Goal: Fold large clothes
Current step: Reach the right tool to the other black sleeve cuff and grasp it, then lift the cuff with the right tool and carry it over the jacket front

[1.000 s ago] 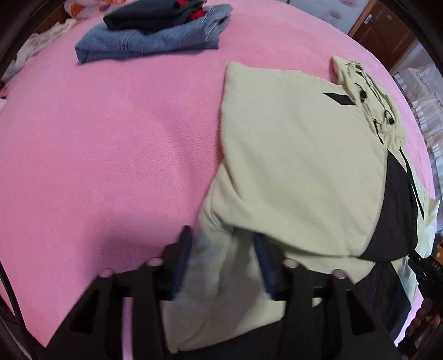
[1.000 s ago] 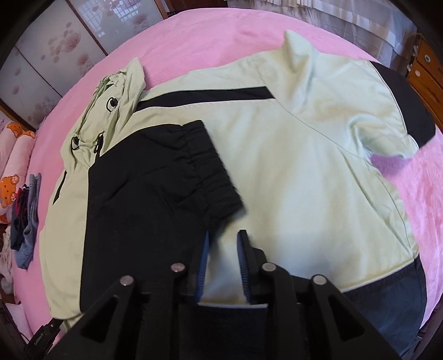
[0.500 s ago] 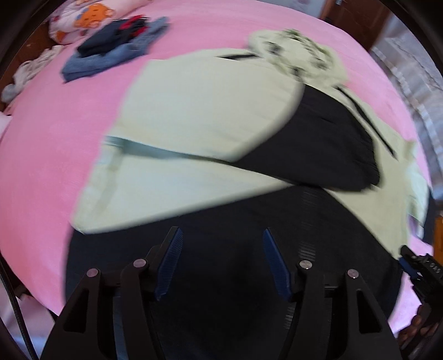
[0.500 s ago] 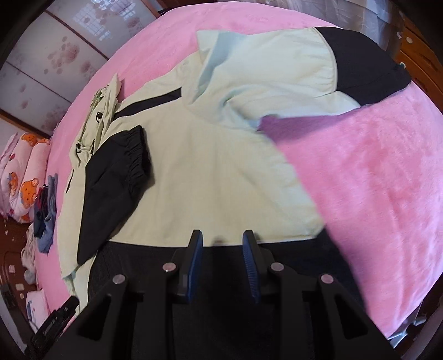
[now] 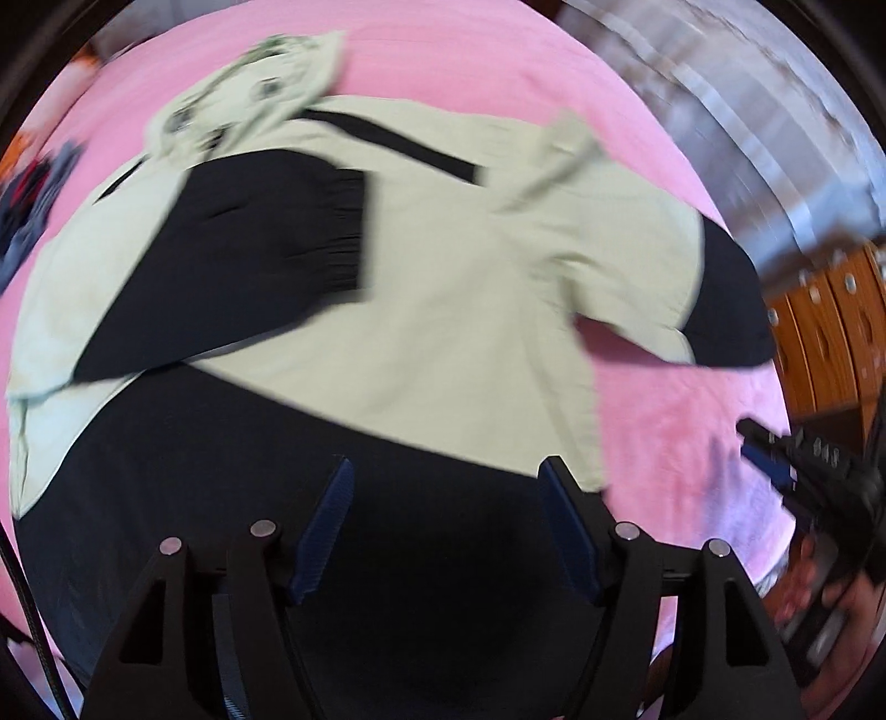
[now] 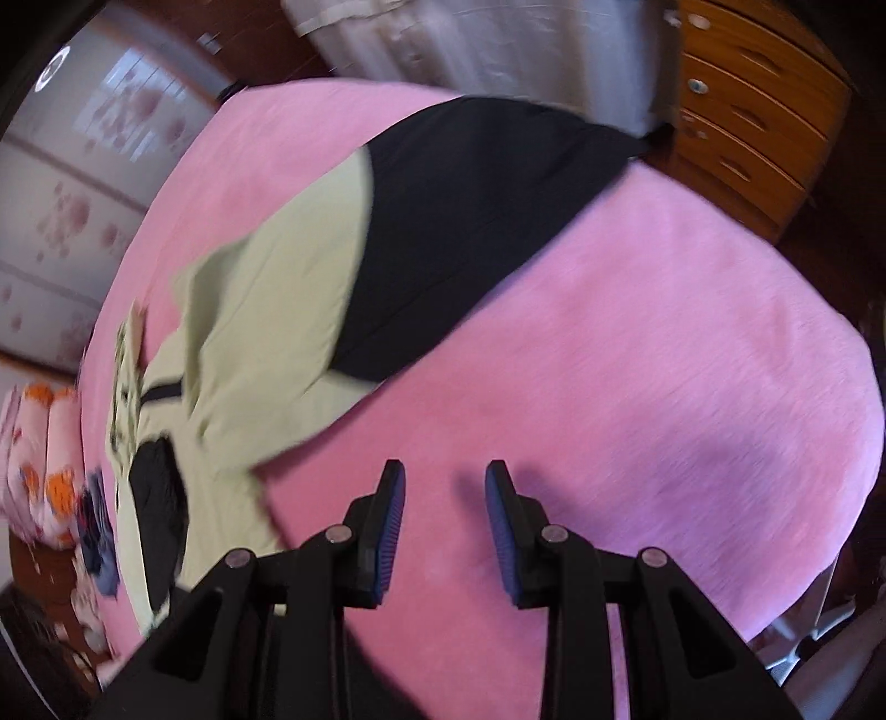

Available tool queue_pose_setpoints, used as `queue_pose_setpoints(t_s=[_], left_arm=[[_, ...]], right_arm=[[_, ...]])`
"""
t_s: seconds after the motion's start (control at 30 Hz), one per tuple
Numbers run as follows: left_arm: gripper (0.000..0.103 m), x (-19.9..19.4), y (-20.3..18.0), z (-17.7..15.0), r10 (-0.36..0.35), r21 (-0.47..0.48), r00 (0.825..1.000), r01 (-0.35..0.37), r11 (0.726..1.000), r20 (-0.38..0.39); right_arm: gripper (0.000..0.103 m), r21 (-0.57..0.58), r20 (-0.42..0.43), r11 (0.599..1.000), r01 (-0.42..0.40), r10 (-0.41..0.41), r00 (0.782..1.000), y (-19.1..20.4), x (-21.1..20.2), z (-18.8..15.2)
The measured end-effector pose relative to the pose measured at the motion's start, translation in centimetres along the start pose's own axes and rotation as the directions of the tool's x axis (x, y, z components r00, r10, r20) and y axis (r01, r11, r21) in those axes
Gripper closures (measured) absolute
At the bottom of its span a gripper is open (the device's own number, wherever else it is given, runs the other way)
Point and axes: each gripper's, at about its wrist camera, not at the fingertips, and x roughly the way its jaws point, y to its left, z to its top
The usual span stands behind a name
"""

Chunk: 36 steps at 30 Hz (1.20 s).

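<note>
A pale green and black jacket (image 5: pixel 454 288) lies spread on the pink bed (image 5: pixel 664 421), hood at the far end. One black-cuffed sleeve (image 5: pixel 266 249) is folded across its body. My left gripper (image 5: pixel 446 493) hangs over the black hem (image 5: pixel 432 554); its jaws are opening and nothing is pinched between them. The other sleeve (image 6: pixel 443 210), green then black, stretches out sideways over the blanket. My right gripper (image 6: pixel 444 476) is open above bare pink blanket (image 6: pixel 637 387), beside the jacket's edge. It also shows in the left wrist view as the right gripper (image 5: pixel 775 459), held by a hand.
A pile of folded jeans and dark clothes (image 6: pixel 97 531) sits past the jacket's far side, next to orange-printed pillows (image 6: pixel 44 471). A wooden chest of drawers (image 6: pixel 758 127) stands close to the bed's edge. Pale curtains (image 6: pixel 443 50) hang behind.
The left gripper let go of the green sleeve, now folded across the body, and swept right along the hem with wider jaws. The right gripper slid off the jacket onto bare blanket.
</note>
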Motion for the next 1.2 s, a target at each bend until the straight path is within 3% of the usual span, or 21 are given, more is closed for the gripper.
queue_pose_setpoints(t_s=[0.3,0.67,0.9,0.97,1.2], left_arm=[[0.035,2.2,-7.0,1.6,-0.02,0.098,0.995,0.029,0.995,-0.093],[0.035,3.4,-10.5,4.6,0.008,0.145,0.995,0.006,0.989,-0.099],[0.035,3.5,-11.0,5.5,-0.006,0.132,0.994,0.02,0.991,-0.109],[0.035,3.6,-11.1,5.5,-0.008,0.135,0.994,0.023,0.991,-0.112],[0.035,3.6,-10.0,5.6,-0.012,0.113,0.993,0.025,0.993,-0.118]], right_arm=[[0.073,0.241,0.113,0.969,-0.058,0.031,0.993,-8.1,1.0,7.7],[0.073,0.405,0.208,0.9,-0.161,0.081,0.975,-11.6,4.4,13.9],[0.074,0.47,0.191,0.858,-0.208,0.131,0.973,-12.6,5.8,15.6],[0.082,0.462,0.193,0.864,-0.201,0.123,0.973,-12.5,5.7,15.7],[0.092,0.416,0.256,0.886,-0.203,0.1,0.962,-11.3,3.7,15.5]])
